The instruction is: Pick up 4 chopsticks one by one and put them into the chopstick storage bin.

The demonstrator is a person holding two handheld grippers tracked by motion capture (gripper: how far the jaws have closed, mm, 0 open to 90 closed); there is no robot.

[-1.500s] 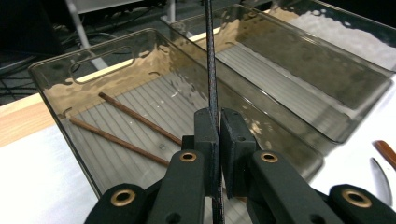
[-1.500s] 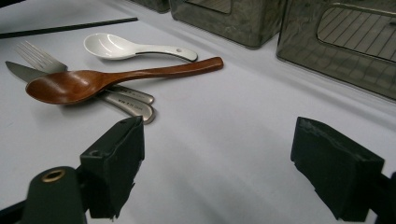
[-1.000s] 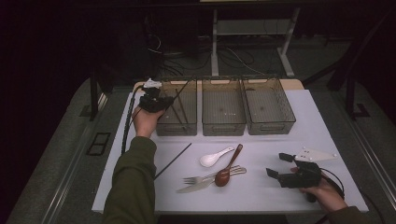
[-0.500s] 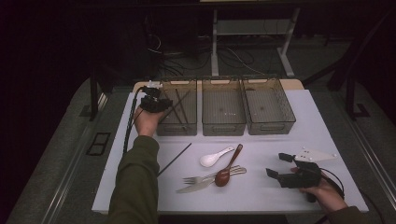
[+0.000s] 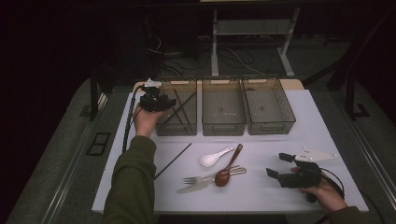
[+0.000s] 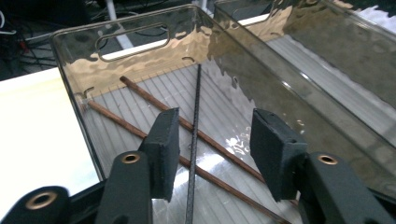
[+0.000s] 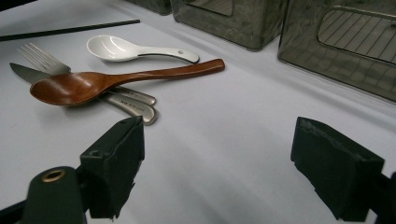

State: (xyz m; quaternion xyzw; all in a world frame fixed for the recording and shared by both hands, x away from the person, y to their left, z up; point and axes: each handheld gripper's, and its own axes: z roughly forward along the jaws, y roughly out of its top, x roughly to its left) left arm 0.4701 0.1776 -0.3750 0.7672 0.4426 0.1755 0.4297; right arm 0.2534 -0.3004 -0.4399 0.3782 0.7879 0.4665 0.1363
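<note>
- While I hold the left gripper over the leftmost bin, its jaws stand apart with nothing gripped; a black chopstick lies in the bin below the gap, across two brown chopsticks.
- My right gripper rests on the white table, jaws spread wide (empty), facing the wooden spoon, fork, knife and white spoon.
- Another black chopstick lies on the table.

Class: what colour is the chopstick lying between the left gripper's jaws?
Black chopstick, best seen in the left gripper view.
</note>
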